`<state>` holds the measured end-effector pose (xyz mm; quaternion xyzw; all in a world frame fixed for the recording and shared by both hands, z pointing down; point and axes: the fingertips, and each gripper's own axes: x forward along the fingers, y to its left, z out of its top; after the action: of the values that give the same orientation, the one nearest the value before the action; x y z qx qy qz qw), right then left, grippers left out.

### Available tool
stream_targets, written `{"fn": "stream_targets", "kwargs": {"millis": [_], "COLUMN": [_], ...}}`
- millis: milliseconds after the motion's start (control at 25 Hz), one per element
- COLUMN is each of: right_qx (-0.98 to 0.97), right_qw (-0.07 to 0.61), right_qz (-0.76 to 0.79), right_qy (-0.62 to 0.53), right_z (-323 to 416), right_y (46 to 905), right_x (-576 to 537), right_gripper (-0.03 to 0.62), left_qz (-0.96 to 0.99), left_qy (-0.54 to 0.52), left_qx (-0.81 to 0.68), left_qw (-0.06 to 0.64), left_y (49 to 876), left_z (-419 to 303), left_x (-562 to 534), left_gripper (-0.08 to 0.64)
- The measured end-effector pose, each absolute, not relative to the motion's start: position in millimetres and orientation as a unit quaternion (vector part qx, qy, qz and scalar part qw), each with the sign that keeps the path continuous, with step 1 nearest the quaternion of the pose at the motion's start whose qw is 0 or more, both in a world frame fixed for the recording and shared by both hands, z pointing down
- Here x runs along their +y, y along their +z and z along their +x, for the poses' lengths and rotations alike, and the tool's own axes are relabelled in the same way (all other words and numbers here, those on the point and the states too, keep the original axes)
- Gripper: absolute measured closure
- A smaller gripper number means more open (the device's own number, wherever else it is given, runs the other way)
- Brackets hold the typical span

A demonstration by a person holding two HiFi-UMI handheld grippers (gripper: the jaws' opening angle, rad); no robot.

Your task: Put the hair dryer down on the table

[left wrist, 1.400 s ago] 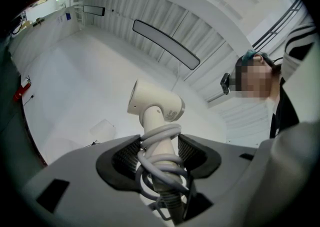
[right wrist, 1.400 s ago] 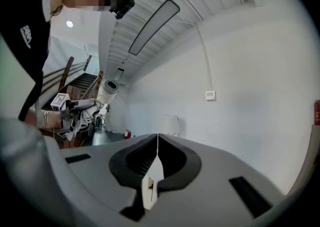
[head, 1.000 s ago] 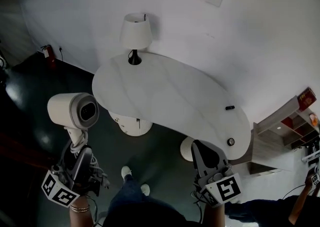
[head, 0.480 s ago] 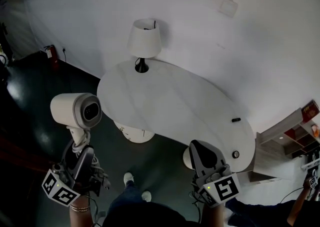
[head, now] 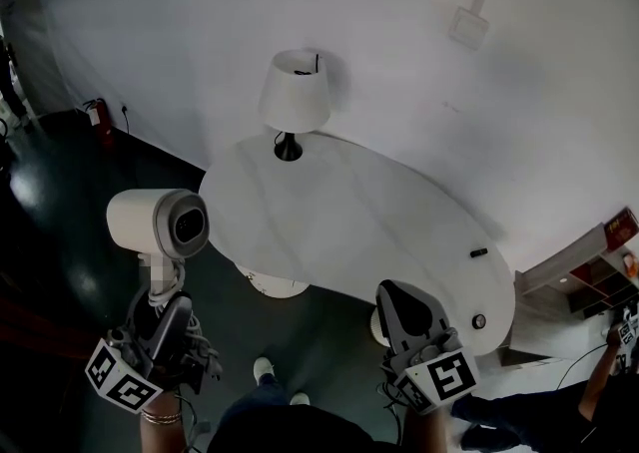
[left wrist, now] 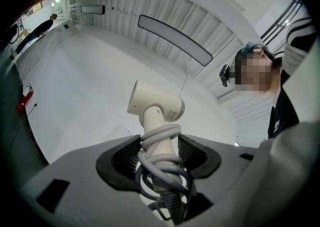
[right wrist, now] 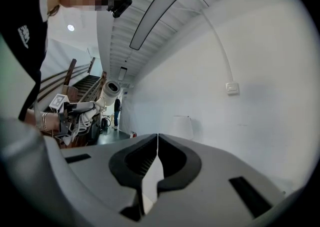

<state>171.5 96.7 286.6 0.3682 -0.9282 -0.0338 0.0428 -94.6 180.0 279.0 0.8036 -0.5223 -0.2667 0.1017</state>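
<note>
Lamp (head: 296, 92) and table (head: 349, 222) have slid down and right in the head view over the last second. The dryer (head: 160, 225) has barely shifted in my left gripper (head: 160, 313). So this looks like the carry or approach step, with no set-down started.

The left gripper view has the jaws pinching the dryer's handle, with the cord (left wrist: 161, 163) wrapped round it between the pads. The dryer's head is up and its open end faces the head camera. It hangs over the dark floor, off the table's left edge, touching nothing else.

My right gripper (head: 397, 293) is pressed together on nothing, its tips meeting in its own view. It sits below the table's near edge.

Next move, as I judge it: bring the left gripper over the table's near-left part, which looks bare. Lower until the dryer rests, probably on its side, then spread the jaws. The lamp stands at the far-left edge and two small dark items (head: 479, 252) lie near the right edge, both well apart from that spot. The looped cord could snag a jaw on release.

Writing: a small mark on the dryer's head, too small to read. Square markers on both cubes. No legible brand.
</note>
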Motion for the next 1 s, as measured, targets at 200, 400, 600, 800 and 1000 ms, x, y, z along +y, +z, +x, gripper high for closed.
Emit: {"fn": "stream_targets", "kwargs": {"millis": [200, 400, 600, 800, 1000], "right_qx": [-0.929, -0.927, -0.926, -0.927, -0.927], "right_qw": [0.047, 0.047, 0.047, 0.063, 0.061], "right_qz": [0.367, 0.369, 0.372, 0.368, 0.368], "right_qy": [-0.033, -0.036, -0.039, -0.034, -0.037], "right_z": [153, 147, 133, 99, 90], "right_y": [289, 290, 296, 293, 294], "right_x": [88, 85, 82, 79, 77], "right_gripper": [0.572, 0.574, 0.572, 0.574, 0.574], "left_qz": [0.806, 0.808, 0.811, 0.812, 0.81], "left_qy": [-0.264, -0.265, -0.266, -0.263, -0.266], "left_qx": [-0.52, -0.516, -0.509, -0.505, -0.505], "left_qw": [0.103, 0.104, 0.113, 0.131, 0.138], "left_y": [281, 287, 298, 299, 306], "left_z": [-111, -115, -123, -150, -157], "left_x": [167, 166, 163, 155, 153], "left_gripper": [0.314, 0.314, 0.314, 0.314, 0.314]}}
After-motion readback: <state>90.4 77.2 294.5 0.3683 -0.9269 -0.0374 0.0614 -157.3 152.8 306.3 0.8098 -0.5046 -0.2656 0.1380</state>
